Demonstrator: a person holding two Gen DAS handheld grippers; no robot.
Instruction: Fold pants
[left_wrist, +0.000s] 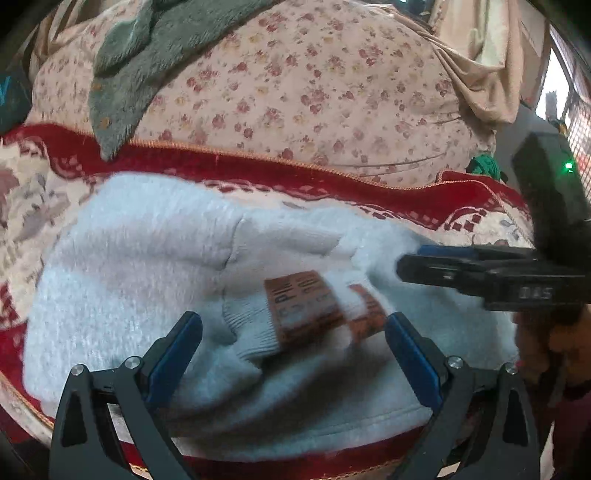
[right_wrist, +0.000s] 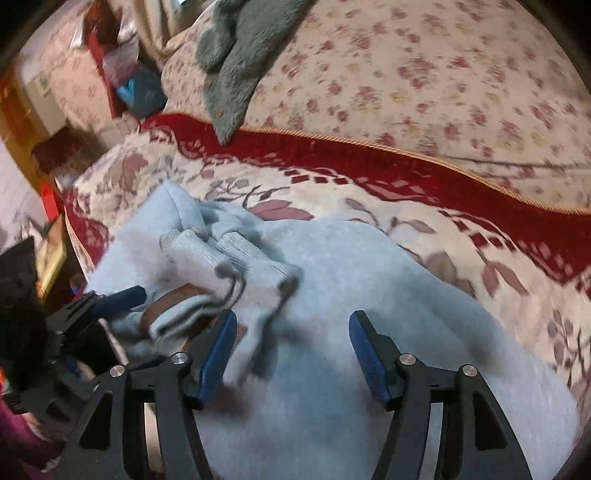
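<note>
Across the left wrist view, the pale blue fleece pants (left_wrist: 147, 273) lie bunched on a red and cream floral bedspread (left_wrist: 33, 206) that covers the bed, with ribbed knit cuffs (left_wrist: 251, 328) and an orange-brown printed label (left_wrist: 306, 306) turned up near the middle of the heap. The left tongs (left_wrist: 293, 332) stand wide open just over that label, blue-padded fingers (left_wrist: 177, 350) on either side of it and nothing caught between them. From the right edge the right tongs (left_wrist: 406, 258) reach in sideways with their tip against the fleece; from this angle I cannot tell how far apart they are. Behind the pants a pink rose-print quilt (left_wrist: 295, 85) rises beyond a gold-corded red border, and a grey-green plush throw (left_wrist: 125, 74) drapes over its left part. Over in the right wrist view, the same pants (right_wrist: 351, 280) spread from lower right to centre left on the bedspread (right_wrist: 480, 236), the ribbed cuffs (right_wrist: 236, 258) folded back on top of the body of the garment. The right tongs (right_wrist: 291, 350) are wide apart above the fleece, gripping nothing. At the left the left tongs (right_wrist: 122, 299) show one blue finger lying beside the label (right_wrist: 173, 299) at the cuffs. The plush throw (right_wrist: 236, 55) and rose-print quilt (right_wrist: 443, 74) fill the top.
</note>
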